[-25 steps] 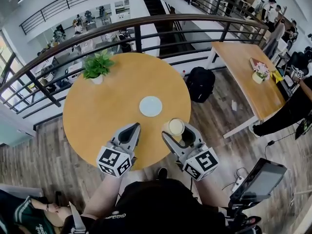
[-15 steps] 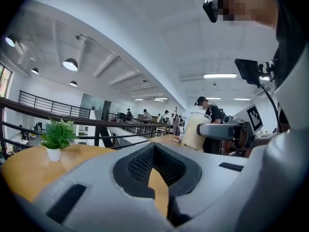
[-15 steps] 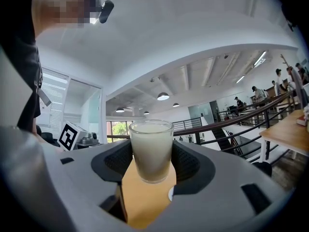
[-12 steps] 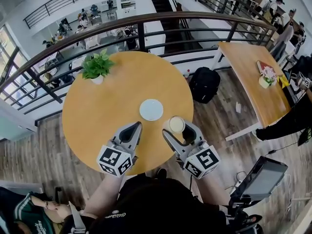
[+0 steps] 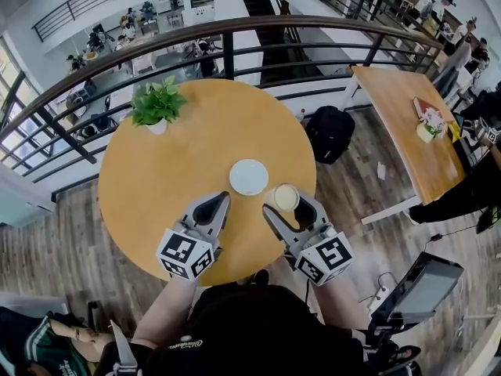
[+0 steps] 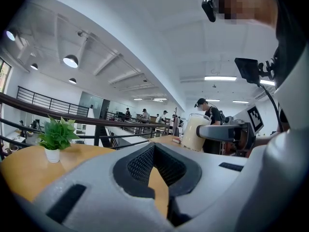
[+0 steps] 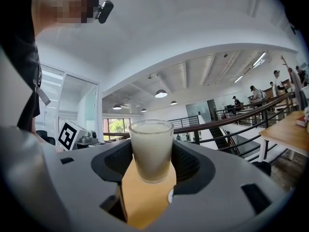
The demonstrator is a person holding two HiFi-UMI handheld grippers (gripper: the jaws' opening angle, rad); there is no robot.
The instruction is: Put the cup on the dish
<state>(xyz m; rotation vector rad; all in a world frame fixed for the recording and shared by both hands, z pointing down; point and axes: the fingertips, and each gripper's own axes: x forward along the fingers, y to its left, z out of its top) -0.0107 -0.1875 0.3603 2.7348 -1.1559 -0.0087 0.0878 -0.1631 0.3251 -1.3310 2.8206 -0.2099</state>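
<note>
A glass cup point(image 5: 286, 197) of pale milky liquid stands upright between the jaws of my right gripper point(image 5: 286, 201), which is shut on it near the table's front right. In the right gripper view the cup point(image 7: 151, 149) fills the gap and both pads touch its sides. The white round dish point(image 5: 249, 177) lies bare on the round wooden table point(image 5: 156, 178), just left of and beyond the cup. My left gripper point(image 5: 212, 206) points at the table left of the dish, shut and holding nothing. The left gripper view shows the cup point(image 6: 194, 132) off to its right.
A small potted plant point(image 5: 156, 104) stands at the table's far left. A dark metal railing point(image 5: 227, 41) curves behind the table. A black backpack point(image 5: 326, 134) lies on the floor to the right, beside a second wooden table point(image 5: 407, 124). People stand in the background.
My right gripper has carried the cup a little forward and left, closer to the dish. The left gripper has kept its place by the dish.
</note>
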